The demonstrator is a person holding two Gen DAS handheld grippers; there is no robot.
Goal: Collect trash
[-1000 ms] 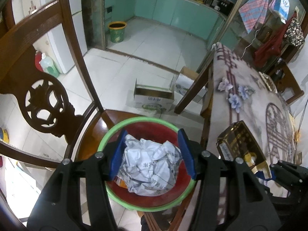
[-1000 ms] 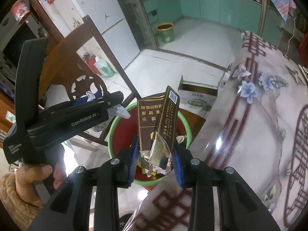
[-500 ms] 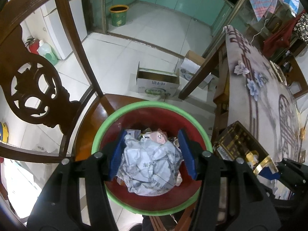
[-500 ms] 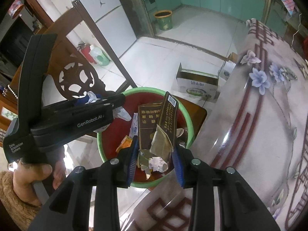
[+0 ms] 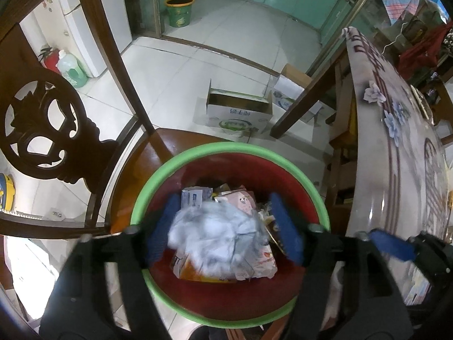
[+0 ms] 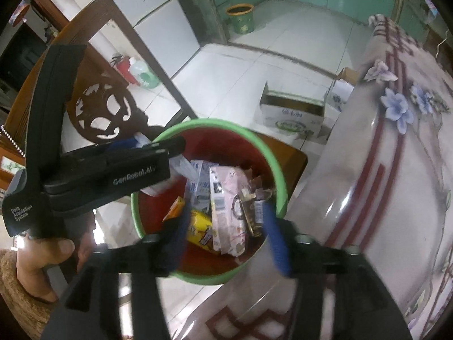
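Left wrist view: looks steeply down into the bin (image 5: 230,153), which stands on the seat of a wooden chair (image 5: 53,138) drawn up beside the counter (image 5: 396,155).
Bin: red inside with a green rim, open-topped; set on the chair seat just beside the counter edge, probably so trash can go straight in.
Left gripper (image 5: 223,226): jaws opening, blue pads standing off either side of the crumpled paper ball (image 5: 215,232).
Crumpled paper ball: blurred, between the pads and over the bin mouth; apparently let go to fall in.
Right wrist view: same bin from the counter side; a hand (image 6: 42,255) holding the left gripper's black body crosses the left of the picture.
Right gripper (image 6: 226,232): jaws opening over the bin's near rim; nothing pressed between the pads.
Gold foil wrapper (image 6: 250,212): just inside the right pad, lying against the other trash; whether it touches the pad I cannot tell.
Bin contents: pink packet (image 6: 229,206), yellow packet (image 6: 198,226), white carton pieces, heaped loosely.
Counter: glossy floral cover, its edge close against the bin rim.
Floor: white tiles with an open cardboard box (image 5: 239,110) beyond the chair.
Stage, as judged: both loads at the point of release into the bin.
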